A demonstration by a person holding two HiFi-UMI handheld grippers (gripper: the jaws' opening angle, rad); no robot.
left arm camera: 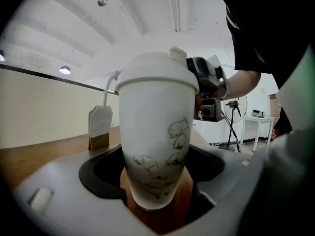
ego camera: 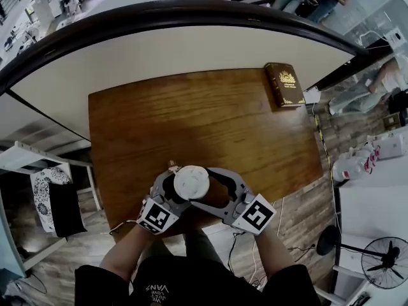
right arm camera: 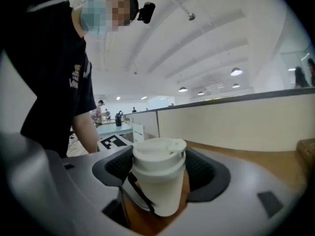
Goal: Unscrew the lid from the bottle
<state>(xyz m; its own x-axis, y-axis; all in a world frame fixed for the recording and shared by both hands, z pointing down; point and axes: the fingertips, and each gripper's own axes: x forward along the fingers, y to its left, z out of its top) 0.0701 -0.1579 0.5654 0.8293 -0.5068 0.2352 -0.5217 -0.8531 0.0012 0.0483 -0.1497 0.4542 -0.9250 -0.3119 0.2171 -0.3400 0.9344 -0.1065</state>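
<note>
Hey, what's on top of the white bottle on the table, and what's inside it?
A white lid sits on top of the bottle. The inside cannot be seen: the lid and opaque wall cover it.

Bottle (left arm camera: 155, 151): white, with a faint grey line drawing low on its side. A black strap (right arm camera: 139, 193) runs down it.
Lid (ego camera: 191, 182): plain white.
My left tongs (ego camera: 173, 185) and right tongs (ego camera: 217, 187): pale grey shells with black pads inside. Each carries a cube patterned in black squares on white.
Table (ego camera: 191, 120): warm brown, strong wood grain.
Book (ego camera: 285, 85): dark brown cover, gold ornament.
Wall (ego camera: 127, 62) beyond the table: cream, topped by a near-black rail (ego camera: 191, 8).
My shirt (ego camera: 210, 285): black, white lettering.
Floor (ego camera: 299, 218): brown planks.
Fan (ego camera: 386, 260): black.
</note>
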